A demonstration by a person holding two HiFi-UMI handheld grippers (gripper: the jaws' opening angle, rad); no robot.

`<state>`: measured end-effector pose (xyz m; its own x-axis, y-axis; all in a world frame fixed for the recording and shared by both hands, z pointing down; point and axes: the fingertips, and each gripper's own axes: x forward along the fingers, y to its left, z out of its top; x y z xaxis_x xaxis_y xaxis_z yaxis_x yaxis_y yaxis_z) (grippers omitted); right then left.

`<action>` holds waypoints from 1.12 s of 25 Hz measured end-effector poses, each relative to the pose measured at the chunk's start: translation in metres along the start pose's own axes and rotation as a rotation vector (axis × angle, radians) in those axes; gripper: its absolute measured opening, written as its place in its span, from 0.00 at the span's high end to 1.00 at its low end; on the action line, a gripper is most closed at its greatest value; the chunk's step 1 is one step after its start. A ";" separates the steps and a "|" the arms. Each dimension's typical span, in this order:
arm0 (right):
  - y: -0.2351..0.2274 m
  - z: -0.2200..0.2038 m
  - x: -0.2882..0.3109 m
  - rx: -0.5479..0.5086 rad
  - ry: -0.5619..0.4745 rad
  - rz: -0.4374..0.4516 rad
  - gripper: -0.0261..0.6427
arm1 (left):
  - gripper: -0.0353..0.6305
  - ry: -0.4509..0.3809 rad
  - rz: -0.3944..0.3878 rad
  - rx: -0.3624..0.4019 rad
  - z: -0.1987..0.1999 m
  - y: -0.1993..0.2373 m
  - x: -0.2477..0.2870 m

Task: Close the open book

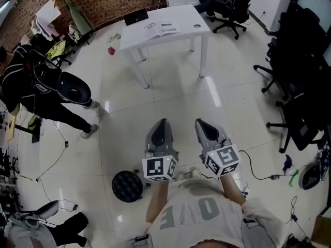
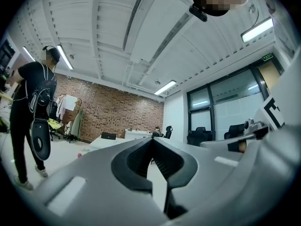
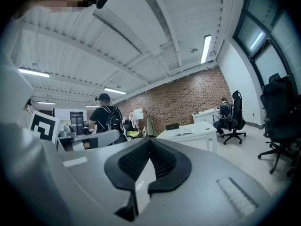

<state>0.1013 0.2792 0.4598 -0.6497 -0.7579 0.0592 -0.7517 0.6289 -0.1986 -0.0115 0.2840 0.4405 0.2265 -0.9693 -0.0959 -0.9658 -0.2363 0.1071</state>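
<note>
Open book (image 1: 161, 31) lies flat on white table (image 1: 133, 39), well apart from both grippers. Left gripper (image 1: 163, 123) and right gripper (image 1: 202, 123): jaws together, nothing between. Page print too small to read.

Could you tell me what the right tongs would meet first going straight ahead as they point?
The way looks free across the floor; the right tongs would probably reach the white table first.
</note>
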 end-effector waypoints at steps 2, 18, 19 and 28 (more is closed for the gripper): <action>-0.003 0.001 0.000 0.003 -0.002 0.004 0.95 | 0.93 0.000 0.000 0.005 0.000 -0.003 0.002; -0.033 -0.028 0.019 0.045 0.060 0.027 0.95 | 0.93 0.042 0.043 -0.015 -0.031 0.007 0.025; -0.036 -0.031 0.025 0.049 0.067 0.028 0.95 | 0.93 0.046 0.041 -0.015 -0.034 0.009 0.032; -0.088 -0.033 0.143 0.044 0.091 0.031 0.95 | 0.93 0.035 0.046 -0.045 -0.052 0.081 0.146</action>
<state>0.0713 0.1213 0.5178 -0.6815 -0.7183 0.1401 -0.7268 0.6418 -0.2447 -0.0497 0.1195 0.4864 0.1873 -0.9807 -0.0557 -0.9688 -0.1938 0.1546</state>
